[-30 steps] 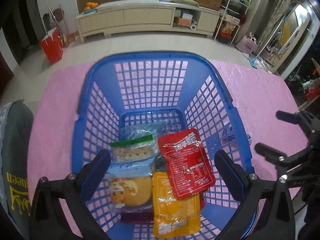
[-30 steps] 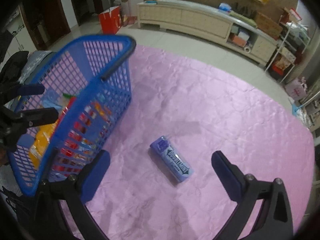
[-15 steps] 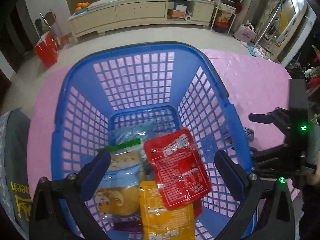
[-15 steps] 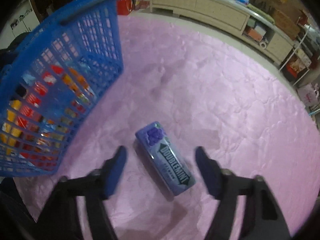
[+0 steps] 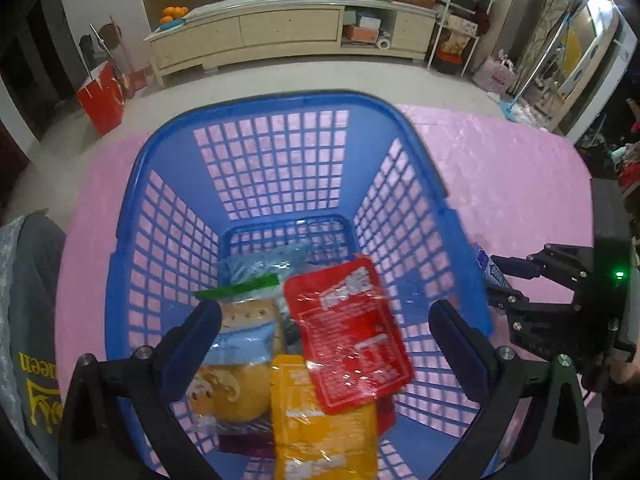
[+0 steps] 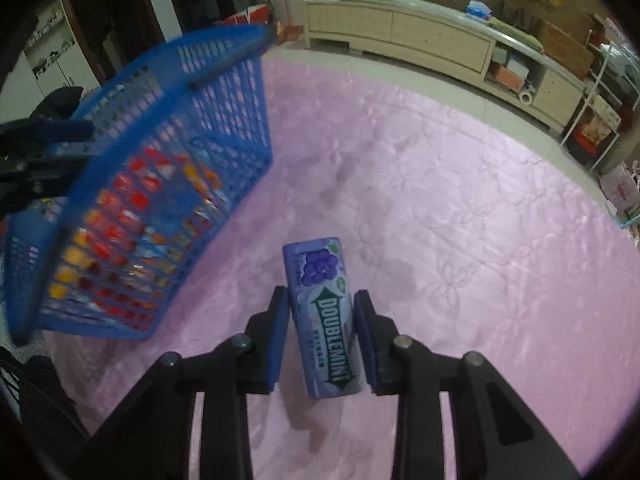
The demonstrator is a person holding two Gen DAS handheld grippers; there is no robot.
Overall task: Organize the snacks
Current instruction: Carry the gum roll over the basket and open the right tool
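Note:
My right gripper (image 6: 322, 312) is shut on a purple Doublemint gum canister (image 6: 324, 312), holding it just above the pink cloth (image 6: 460, 220); from the left wrist view the canister (image 5: 490, 270) shows between the right gripper's fingers to the right of the basket. The blue basket (image 5: 132, 216) holds a red packet (image 5: 346, 332), an orange packet (image 5: 320, 420), a biscuit bag (image 5: 236, 364) and a blue bag (image 5: 264, 264). My left gripper (image 5: 324, 340) is open and empty over the basket's near side. The basket (image 6: 224, 120) stands left of the canister.
A grey cushion with yellow lettering (image 5: 28, 320) lies at the left of the cloth. A long cream cabinet (image 5: 288, 32) stands across the floor behind, with a red box (image 5: 102, 96) on the floor.
My right gripper closed its fingers around the gum canister and took hold of it. My left gripper stayed open and drifted slightly over the basket.

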